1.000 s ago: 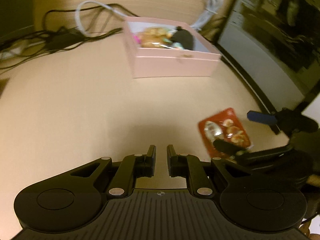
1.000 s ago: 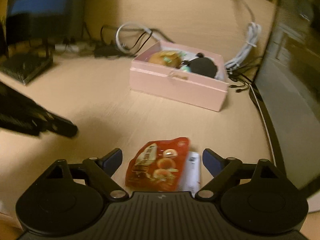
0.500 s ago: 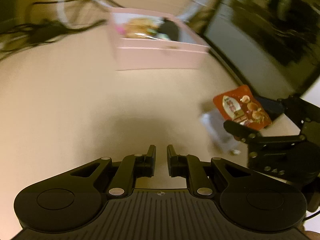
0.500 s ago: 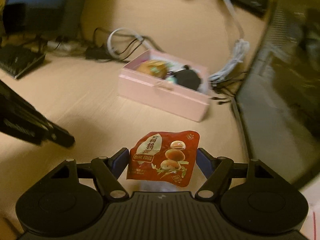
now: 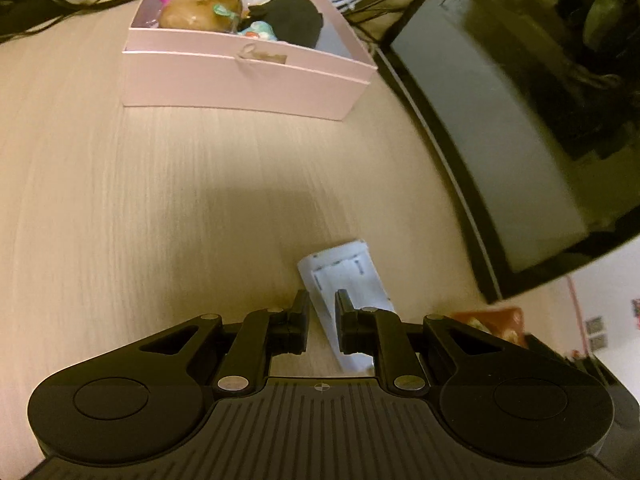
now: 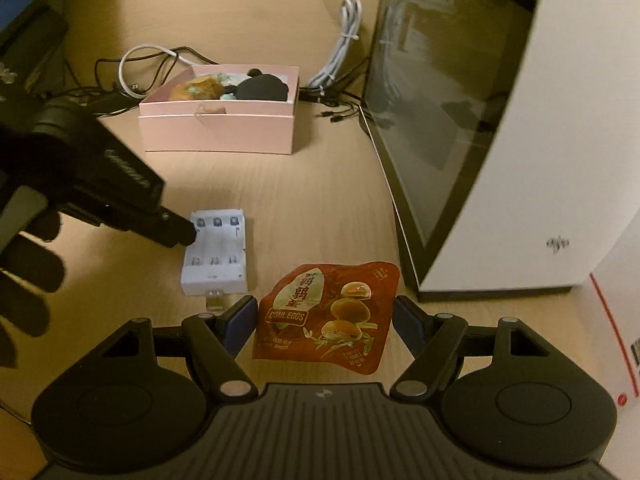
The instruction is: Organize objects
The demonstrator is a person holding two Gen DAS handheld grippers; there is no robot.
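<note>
- Quail-egg packet [image 6: 326, 314] is hanging between the right gripper's [image 6: 325, 318] blue pads, lifted clear of the desk; a second ago it was lying flat there, half covering the charger.
- Battery charger [image 6: 216, 254], white and empty, is now lying fully exposed on the wooden desk [image 6: 320, 200], just left of the packet.
- Left gripper [image 5: 322, 314] has moved in from bare desk and is hovering over the charger's edge, jaws nearly pressed together, pinching nothing.
- Judgement: the packet is heading for the pink box [image 6: 218, 130], well apart at the back; the charger is likely next.
- Right wrist view is showing the charger whole, plus the white computer case [image 6: 560, 160].
- Left wrist view is showing the box contents closer: a bun-like wrapped item [image 5: 200, 14] and a black object [image 5: 296, 20].
</note>
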